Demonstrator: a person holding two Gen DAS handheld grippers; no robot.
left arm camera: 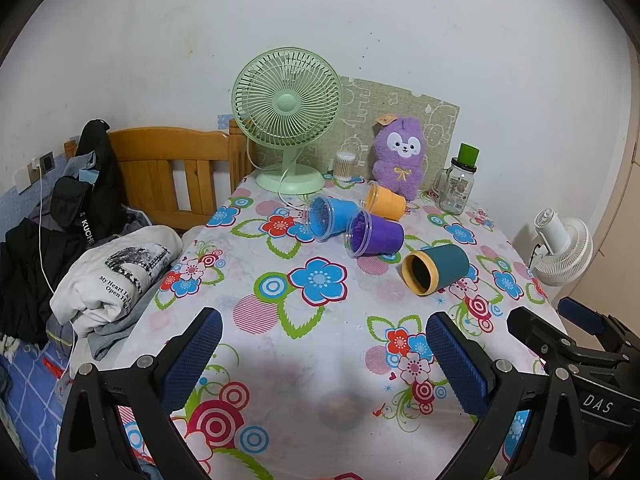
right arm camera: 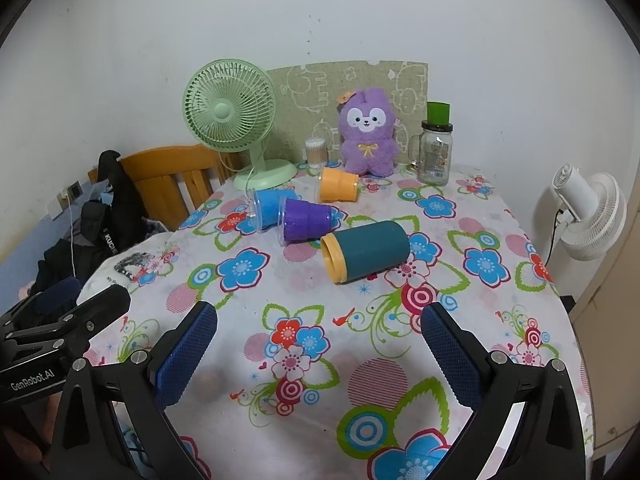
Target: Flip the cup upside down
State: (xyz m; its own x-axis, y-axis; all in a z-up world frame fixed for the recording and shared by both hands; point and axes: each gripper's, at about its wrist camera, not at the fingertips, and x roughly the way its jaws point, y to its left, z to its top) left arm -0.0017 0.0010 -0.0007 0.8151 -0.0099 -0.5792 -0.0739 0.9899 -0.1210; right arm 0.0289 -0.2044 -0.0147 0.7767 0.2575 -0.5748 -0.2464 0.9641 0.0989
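Observation:
Several cups lie on their sides on the flowered tablecloth. A teal cup with a yellow rim is nearest, its mouth towards the left front. Behind it lie a purple cup, a blue cup and an orange cup. My left gripper is open and empty over the near table. My right gripper is open and empty, short of the teal cup.
A green desk fan, a purple plush toy, a cotton swab jar and a glass jar with a green lid stand at the back. Clothes lie on the bed at the left. A white fan stands at the right.

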